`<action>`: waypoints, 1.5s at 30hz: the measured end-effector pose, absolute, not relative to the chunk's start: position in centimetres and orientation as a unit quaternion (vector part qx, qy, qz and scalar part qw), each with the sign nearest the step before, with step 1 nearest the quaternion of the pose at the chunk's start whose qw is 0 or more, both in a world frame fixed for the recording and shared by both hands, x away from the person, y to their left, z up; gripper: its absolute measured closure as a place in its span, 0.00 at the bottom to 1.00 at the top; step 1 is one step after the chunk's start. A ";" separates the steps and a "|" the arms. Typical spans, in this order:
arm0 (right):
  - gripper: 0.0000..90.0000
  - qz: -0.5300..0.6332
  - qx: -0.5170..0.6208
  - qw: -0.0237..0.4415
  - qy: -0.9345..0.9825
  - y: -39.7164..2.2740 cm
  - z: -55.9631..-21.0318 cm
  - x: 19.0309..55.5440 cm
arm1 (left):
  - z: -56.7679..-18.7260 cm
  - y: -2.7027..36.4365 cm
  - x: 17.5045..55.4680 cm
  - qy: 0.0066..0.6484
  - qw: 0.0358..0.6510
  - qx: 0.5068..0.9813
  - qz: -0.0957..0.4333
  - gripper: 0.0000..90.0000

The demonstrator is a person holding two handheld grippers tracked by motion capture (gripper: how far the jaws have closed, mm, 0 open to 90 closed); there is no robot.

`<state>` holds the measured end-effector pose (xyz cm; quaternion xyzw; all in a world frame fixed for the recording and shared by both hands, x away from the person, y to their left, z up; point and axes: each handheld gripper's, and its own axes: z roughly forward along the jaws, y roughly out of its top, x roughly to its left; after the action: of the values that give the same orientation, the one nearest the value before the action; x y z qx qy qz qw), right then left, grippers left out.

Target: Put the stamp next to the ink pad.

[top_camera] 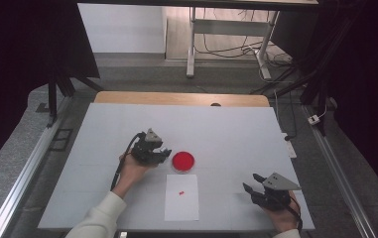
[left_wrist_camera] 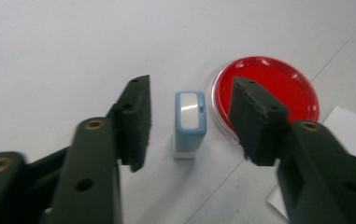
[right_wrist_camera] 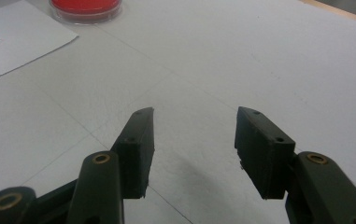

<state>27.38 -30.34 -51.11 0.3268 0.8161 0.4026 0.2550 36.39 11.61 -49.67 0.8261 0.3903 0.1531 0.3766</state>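
Note:
A small blue stamp (left_wrist_camera: 190, 123) with a white top stands upright on the white table between the jaws of my left gripper (left_wrist_camera: 189, 81). The jaws are open, with a gap on each side of the stamp. Just right of it lies a round red dish (left_wrist_camera: 269, 74), seen in the high view as the red dish (top_camera: 183, 161) beside the left gripper (top_camera: 165, 152). A white sheet of paper (top_camera: 181, 198) with a small red mark (top_camera: 181, 193) lies in front of the dish. My right gripper (top_camera: 251, 181) rests at the front right, open, with nothing between its jaws (right_wrist_camera: 195, 112).
The white table top (top_camera: 127, 124) spreads wide around both hands. In the right gripper view the paper (right_wrist_camera: 7, 42) and the red dish (right_wrist_camera: 86, 7) lie far off at the upper left. A desk frame and cables stand beyond the table's far edge.

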 end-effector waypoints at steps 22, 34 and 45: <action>0.50 0.413 0.314 0.251 0.817 -30.4 -51.1 27.3 | -47.2 14.9 31.2 0.378 0.445 0.798 0.151 0.37; 0.47 0.414 0.304 0.257 0.819 -30.7 -51.1 26.9 | -48.2 17.1 27.1 0.372 0.457 0.794 0.148 0.38; 0.43 0.422 0.296 0.258 0.817 -31.2 -51.4 26.7 | -49.9 18.8 23.7 0.371 0.458 0.794 0.146 0.38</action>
<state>26.69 -31.20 -51.44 0.2960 0.8175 0.4216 0.2577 23.65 18.84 -49.89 0.7943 0.3713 0.1456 0.4583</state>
